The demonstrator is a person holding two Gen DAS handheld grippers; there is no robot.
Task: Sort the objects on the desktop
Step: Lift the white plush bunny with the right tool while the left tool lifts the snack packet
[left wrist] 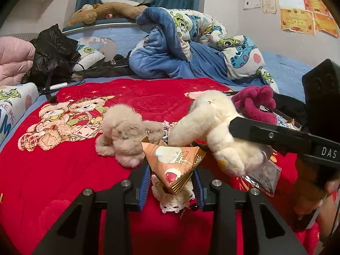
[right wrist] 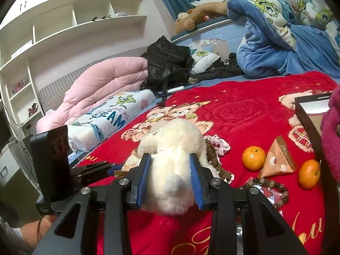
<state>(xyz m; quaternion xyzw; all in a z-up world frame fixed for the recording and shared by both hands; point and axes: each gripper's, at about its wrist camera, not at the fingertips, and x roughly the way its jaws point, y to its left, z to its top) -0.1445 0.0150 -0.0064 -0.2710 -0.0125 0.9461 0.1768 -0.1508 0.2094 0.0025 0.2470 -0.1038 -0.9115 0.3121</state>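
Observation:
My left gripper (left wrist: pixel 171 182) is shut on an orange triangular snack packet (left wrist: pixel 174 165), which stands between its blue pads over a lace doily (left wrist: pixel 176 201). My right gripper (right wrist: pixel 171 174) is shut on a white plush toy (right wrist: pixel 170 159), with the pads pressing into its fur. In the left wrist view that white plush (left wrist: pixel 212 123) hangs from the right gripper's black finger (left wrist: pixel 265 133), just right of the packet. A beige plush (left wrist: pixel 125 131) lies on the red blanket (left wrist: pixel 63 170) to the left. The left gripper (right wrist: pixel 112 169) shows at the left of the right wrist view.
Two oranges (right wrist: pixel 254 158) (right wrist: pixel 309 174), a second triangular packet (right wrist: pixel 278 159) and a bead bracelet (right wrist: pixel 269 186) lie at right. A dark-rimmed box (right wrist: pixel 306 116) and a magenta plush (right wrist: pixel 331 138) sit beyond. A clear packet (left wrist: pixel 263 176), blue bedding (left wrist: pixel 180 53) and a black bag (left wrist: pixel 53 51) lie around.

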